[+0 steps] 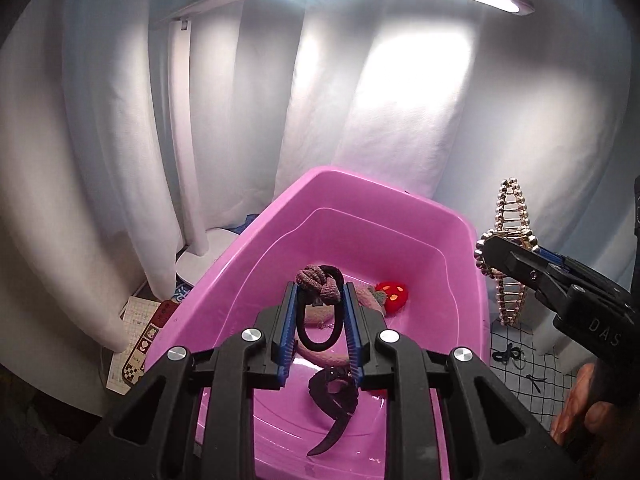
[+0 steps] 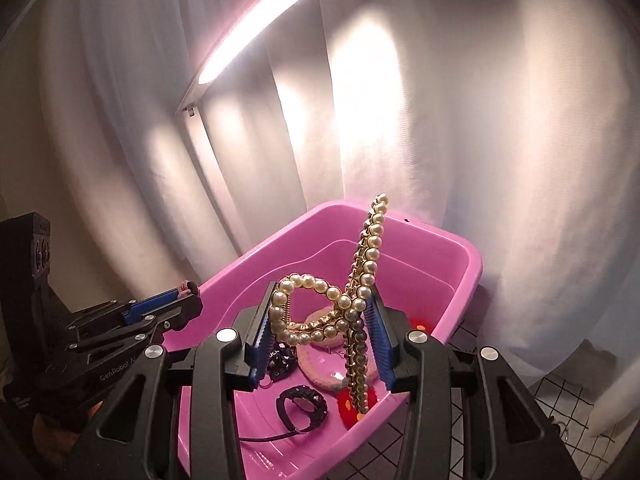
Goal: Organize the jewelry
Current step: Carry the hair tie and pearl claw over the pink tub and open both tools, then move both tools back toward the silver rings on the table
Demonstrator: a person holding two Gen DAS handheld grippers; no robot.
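Note:
My left gripper (image 1: 320, 292) hangs over the pink plastic bin (image 1: 400, 208), shut on a black hair tie with a mauve knitted knot (image 1: 318, 280); the tie's black loop droops between the blue pads. My right gripper (image 2: 324, 300) is shut on a gold hair clip lined with pearls (image 2: 372, 248), held over the same bin (image 2: 472, 260). From the left wrist view, the right gripper (image 1: 492, 252) and its pearl clip (image 1: 510, 216) sit just beyond the bin's right rim. The left gripper (image 2: 188, 294) shows at the bin's left edge.
In the bin lie a red strawberry piece (image 1: 394, 296), a pink fuzzy item (image 2: 320, 364), a black beaded ring (image 2: 300, 408) and a dark crescent clip (image 1: 332, 412). White curtains and a lamp base (image 1: 192, 264) stand behind. Small dark items (image 1: 508, 354) rest on the checked cloth at right.

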